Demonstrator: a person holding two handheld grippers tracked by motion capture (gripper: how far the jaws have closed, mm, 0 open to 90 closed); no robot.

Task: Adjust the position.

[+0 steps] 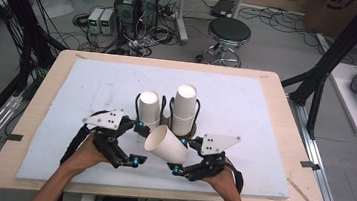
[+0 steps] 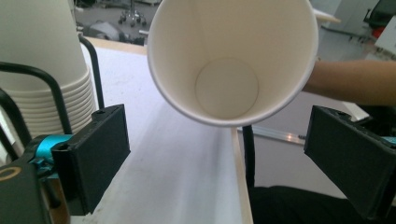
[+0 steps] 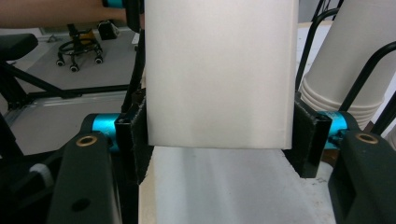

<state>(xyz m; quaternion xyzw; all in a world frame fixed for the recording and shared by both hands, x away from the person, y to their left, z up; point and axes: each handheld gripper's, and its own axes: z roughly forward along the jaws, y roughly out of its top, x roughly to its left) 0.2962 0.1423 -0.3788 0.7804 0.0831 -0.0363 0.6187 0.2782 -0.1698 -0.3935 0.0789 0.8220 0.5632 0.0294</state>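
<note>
A white paper cup (image 1: 167,144) lies tilted above the mat, mouth toward the left, with my right gripper (image 1: 179,156) shut on its lower end. In the right gripper view the pads (image 3: 135,135) press both sides of the cup (image 3: 219,74). My left gripper (image 1: 138,143) stands open just left of the cup's mouth. In the left gripper view the cup's open mouth (image 2: 232,60) faces me above the wide-apart jaws of that gripper (image 2: 217,163). Behind stand two cup stacks (image 1: 148,108) (image 1: 184,108) in black wire holders.
A white mat (image 1: 92,86) covers the wooden table (image 1: 285,122). A stack in its wire holder (image 2: 42,70) rises close to the left gripper's left jaw; another (image 3: 345,60) stands right of the held cup. On the floor beyond are a stool (image 1: 228,35) and computers (image 1: 136,5).
</note>
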